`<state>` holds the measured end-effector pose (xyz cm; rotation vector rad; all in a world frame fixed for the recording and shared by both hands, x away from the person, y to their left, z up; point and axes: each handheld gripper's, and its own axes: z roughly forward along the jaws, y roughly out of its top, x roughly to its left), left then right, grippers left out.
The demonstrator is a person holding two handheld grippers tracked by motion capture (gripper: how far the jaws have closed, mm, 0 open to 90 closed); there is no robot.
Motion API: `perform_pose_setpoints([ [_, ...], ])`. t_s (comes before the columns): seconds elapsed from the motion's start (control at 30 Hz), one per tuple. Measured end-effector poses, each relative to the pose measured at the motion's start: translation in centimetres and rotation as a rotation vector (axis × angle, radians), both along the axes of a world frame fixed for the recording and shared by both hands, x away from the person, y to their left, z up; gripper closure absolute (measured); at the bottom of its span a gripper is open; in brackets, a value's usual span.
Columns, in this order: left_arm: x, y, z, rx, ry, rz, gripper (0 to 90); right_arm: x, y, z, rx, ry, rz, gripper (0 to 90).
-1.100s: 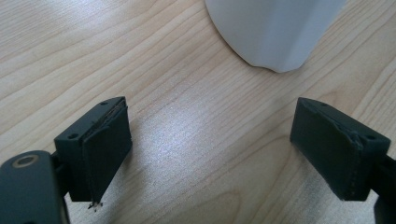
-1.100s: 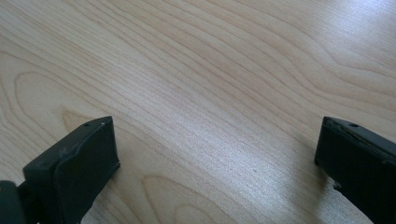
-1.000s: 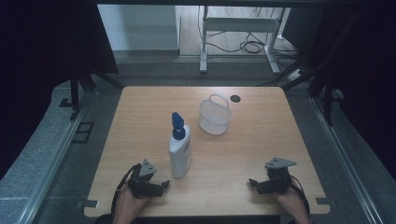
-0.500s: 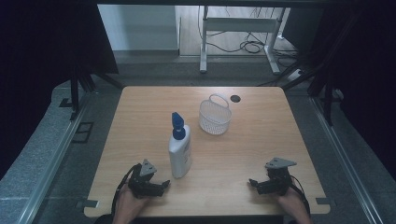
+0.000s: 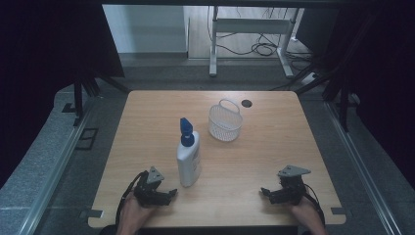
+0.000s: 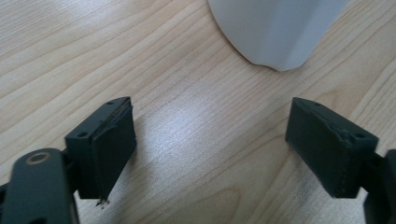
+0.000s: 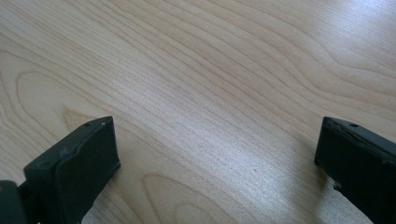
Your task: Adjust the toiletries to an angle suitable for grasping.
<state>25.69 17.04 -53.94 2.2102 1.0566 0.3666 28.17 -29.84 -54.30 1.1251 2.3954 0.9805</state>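
Bottle stood upright on the tabletop, white-bodied with a blue pump top, just ahead and to the right of my left gripper. I had both grippers resting low near the front edge, the right gripper well apart from the bottle on the far side. Fingers on the left were spread wide with nothing between them, and in the left gripper view the bottle's rounded white base sat just beyond the gap, off toward the right finger. Fingers on the right were likewise open and empty over bare wood. A white wire basket with a handle stood farther back, near the middle of the tabletop, clear of the bottle.

I judged the step in hand to be the approach to the bottle with the left gripper. To do it well, I reckoned I should swing the gripper so the base came centred between the fingers, not skewed to one side, since a lopsided closure could nudge a tall, narrow bottle over. A grip on the wider body, below the pump neck, seemed the safer choice, as the top looked slim and likely to twist. I also thought it wise to keep the fingers fully open until they straddled both flanks, then close slowly.
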Motion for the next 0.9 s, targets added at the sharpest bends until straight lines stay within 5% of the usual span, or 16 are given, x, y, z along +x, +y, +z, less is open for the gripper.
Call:
perform_pose_setpoints([
  [0.43, -0.4, 0.1, 1.3, -0.009, -0.059, -0.001, 34.4, 0.0, 0.0, 0.0, 0.000, 0.000, 0.000, 0.0],
  [0.9, 0.4, 0.6, 2.5, -0.057, -0.046, 0.017, 55.8, 0.0, 0.0, 0.0, 0.000, 0.000, -0.002, 0.0],
])
